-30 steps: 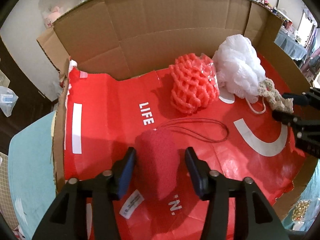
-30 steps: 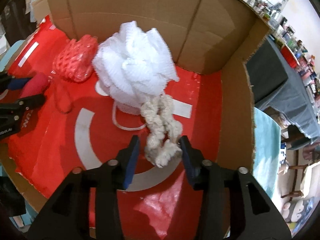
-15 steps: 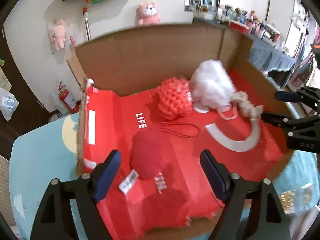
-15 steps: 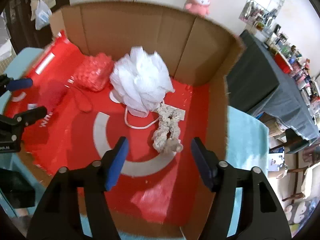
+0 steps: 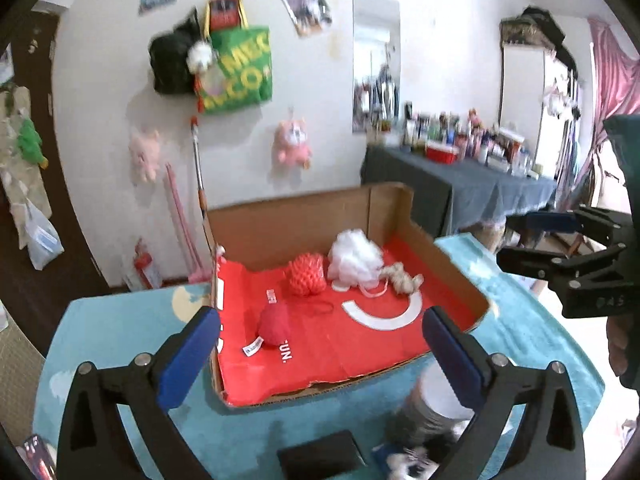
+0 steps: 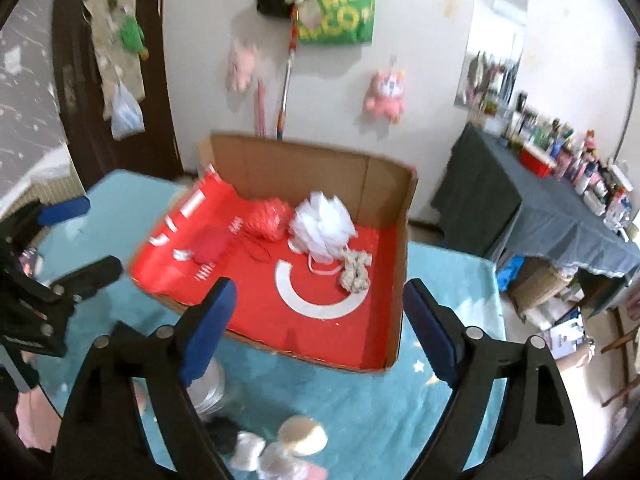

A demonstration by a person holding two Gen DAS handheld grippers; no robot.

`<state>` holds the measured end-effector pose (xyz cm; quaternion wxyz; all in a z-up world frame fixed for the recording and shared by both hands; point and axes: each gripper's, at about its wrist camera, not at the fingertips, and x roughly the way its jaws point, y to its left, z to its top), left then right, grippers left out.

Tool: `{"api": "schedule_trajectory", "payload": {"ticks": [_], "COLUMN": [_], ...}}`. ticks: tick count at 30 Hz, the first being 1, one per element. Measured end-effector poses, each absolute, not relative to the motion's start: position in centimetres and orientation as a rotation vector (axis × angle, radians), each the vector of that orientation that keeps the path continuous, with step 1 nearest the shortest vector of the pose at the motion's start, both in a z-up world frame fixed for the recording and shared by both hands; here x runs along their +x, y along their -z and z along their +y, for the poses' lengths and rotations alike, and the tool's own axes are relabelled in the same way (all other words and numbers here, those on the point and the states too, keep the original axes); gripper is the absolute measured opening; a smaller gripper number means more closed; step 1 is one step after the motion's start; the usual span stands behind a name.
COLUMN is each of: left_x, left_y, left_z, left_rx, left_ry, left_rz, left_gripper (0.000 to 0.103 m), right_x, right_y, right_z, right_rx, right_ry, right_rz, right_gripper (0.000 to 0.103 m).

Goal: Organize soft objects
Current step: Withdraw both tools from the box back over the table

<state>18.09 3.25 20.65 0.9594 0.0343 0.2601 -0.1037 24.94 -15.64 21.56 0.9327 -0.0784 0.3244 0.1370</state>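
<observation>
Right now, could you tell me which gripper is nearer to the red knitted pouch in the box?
Left. The left gripper hangs just before the red knitted pouch; the right gripper is across the box, by the cream scrunchie.

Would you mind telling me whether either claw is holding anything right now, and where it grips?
Nothing is held. The left claw and right claw are both opening, empty, above the box.

Four soft items lie in a shallow cardboard box (image 5: 400, 208) lined with red printed paper: a red knitted pouch (image 5: 274, 324) with a white tag near the front left, a coral mesh ball (image 5: 307, 274), a white bath pouf (image 5: 354, 256) touching it, and a beige crocheted scrunchie (image 5: 402, 278) rightmost.
</observation>
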Motion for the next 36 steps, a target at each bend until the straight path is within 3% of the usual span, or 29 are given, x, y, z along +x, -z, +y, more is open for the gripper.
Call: {"api": "schedule_trajectory", "payload": {"ticks": [8,22,36], "left_x": [10.4,1.5,0.4], "left_y": [-21.9,-18.0,-11.2], "left_z": [3.1,1.9,0.9], "left_rx": [-0.003,-0.022,-0.012], "left_ry": [0.192,0.131,0.161], "left_rz": [0.370,0.209,0.283], "left_gripper": [0.103,0.103,0.103], "right_x": [15.4,4.1,1.9], "right_y": [-23.8,-19.6,-12.1], "right_z": [-16.0,-17.5,-18.4], "right_rx": [-0.151,-0.096,0.011], "right_ry": [-0.237,-0.187,-0.145], "right_rz": [0.440,0.237,0.286], "right_gripper": [0.094,0.098,0.099]}}
